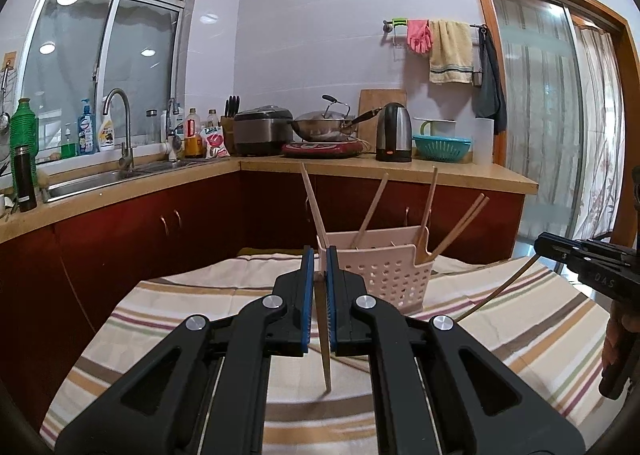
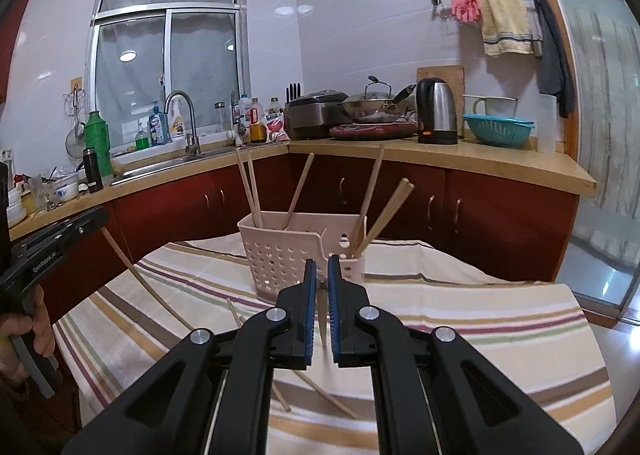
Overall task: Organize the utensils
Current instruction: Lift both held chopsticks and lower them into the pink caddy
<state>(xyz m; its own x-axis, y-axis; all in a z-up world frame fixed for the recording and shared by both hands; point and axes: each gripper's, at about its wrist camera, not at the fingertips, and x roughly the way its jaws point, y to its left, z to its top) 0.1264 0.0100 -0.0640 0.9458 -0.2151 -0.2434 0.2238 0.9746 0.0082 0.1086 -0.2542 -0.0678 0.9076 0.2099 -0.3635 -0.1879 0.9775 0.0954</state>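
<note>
About 6 chopsticks (image 2: pixel 298 191) stand in the basket (image 2: pixel 296 251); both grippers' jaws pinch 1 more each; 2 loose chopsticks (image 2: pixel 320 391) lie before the basket.

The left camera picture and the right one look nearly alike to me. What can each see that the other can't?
Only the left view shows the right tongs from the side, a chopstick hanging from them. Only the right view shows loose chopsticks lying on the striped cloth, dishes left of the sink, and the left tongs from the side. Both show the pink basket holding chopsticks, the kettle, the wok, and each camera's own tongs shut on a chopstick.
</note>
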